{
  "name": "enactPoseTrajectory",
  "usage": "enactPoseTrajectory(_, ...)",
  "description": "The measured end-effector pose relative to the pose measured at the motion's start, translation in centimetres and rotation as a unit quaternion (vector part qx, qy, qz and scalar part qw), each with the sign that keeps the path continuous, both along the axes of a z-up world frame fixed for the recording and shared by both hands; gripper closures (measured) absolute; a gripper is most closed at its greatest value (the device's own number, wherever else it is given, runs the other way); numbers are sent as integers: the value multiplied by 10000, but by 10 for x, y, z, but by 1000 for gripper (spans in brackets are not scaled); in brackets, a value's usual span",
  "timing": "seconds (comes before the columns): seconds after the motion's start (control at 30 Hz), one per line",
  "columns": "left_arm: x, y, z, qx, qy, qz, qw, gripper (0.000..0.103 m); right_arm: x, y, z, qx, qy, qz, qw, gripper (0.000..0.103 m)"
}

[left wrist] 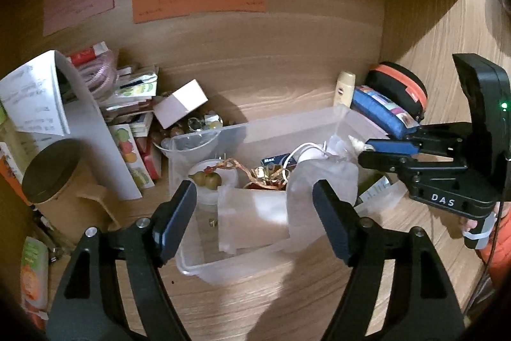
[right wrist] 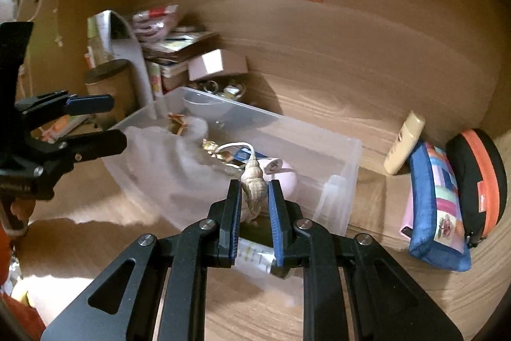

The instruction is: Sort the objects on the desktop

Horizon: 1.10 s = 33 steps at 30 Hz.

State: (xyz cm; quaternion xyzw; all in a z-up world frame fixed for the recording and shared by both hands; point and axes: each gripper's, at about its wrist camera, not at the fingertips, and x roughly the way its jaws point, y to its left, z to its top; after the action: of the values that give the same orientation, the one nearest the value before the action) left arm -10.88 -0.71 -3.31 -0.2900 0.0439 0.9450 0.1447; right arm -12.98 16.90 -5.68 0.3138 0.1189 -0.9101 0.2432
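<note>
— Well, what's the right hand-held gripper (right wrist: 254,197) got?

— It's clamped on a seashell (right wrist: 254,181), a pale beige ribbed spiral, tip pointing forward, held over the near right corner of the clear plastic bin (right wrist: 335,181) on the counter (right wrist: 319,91).

— Any writing?

— "DAS" on the gripper body, and "Max" on a blue packet (left wrist: 274,159) in the bin.

— And the left hand-held gripper (left wrist: 254,218)?

— Spread wide, holding nothing, at the bin's near edge. At two o'clock from the bin lean a cream tube (right wrist: 404,143), a blue pouch (right wrist: 437,206) and a black-and-orange case (right wrist: 482,181); at ten o'clock, a box (right wrist: 217,63) on a pile.
</note>
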Motion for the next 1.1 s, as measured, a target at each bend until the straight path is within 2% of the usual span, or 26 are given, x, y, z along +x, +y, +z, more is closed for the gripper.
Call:
enactPoseTrajectory(0.03, -1, 1, -1, -17, -29, 0, 10000, 20, -2, 0, -1, 13, -33, -2, 10000, 88)
enactPoseTrajectory(0.17, 0, 5, -2, -122, -14, 30, 9999, 17, -3, -2, -3, 37, -65, -14, 10000, 88)
enactPoseTrajectory(0.23, 0, 6, -2, -139, 5, 68, 9999, 12, -3, -1, -3, 31, -45, -2, 10000, 88)
enactPoseTrajectory(0.3, 1, 5, -1, -137, 25, 118, 9998, 10, 0, 0, -1, 6, -25, 2, 10000, 85)
enactPoseTrajectory(0.37, 2, 5, 0, -138, 44, 153, 9998, 10, 3, 0, 2, -43, 31, 14, 10000, 71)
enactPoseTrajectory(0.6, 8, 6, 5, -169, 156, 272, 9994, 9, 13, 2, 13, -101, 228, 26, 9997, 63)
enactPoseTrajectory(0.67, 11, 5, 6, -151, 183, 309, 9992, 8, 15, 3, 14, -122, 262, 3, 9996, 55)
enactPoseTrajectory(0.8, 14, 3, 9, -187, 249, 449, 9985, 8, 20, 5, 20, -161, 377, -53, 9991, 47)
enactPoseTrajectory(0.87, 16, 2, 11, -165, 277, 508, 9982, 8, 23, 6, 23, -168, 445, -101, 9988, 36)
enactPoseTrajectory(1.0, 22, 1, 17, -165, 392, 687, 9967, 8, 32, 8, 30, -144, 665, -225, 9974, 27)
enactPoseTrajectory(1.03, 24, 1, 19, -162, 422, 716, 9964, 7, 35, 9, 33, -166, 725, -258, 9969, 22)
enactPoseTrajectory(1.1, 29, 2, 24, -157, 500, 765, 9957, 7, 40, 10, 37, -208, 819, -302, 9960, 19)
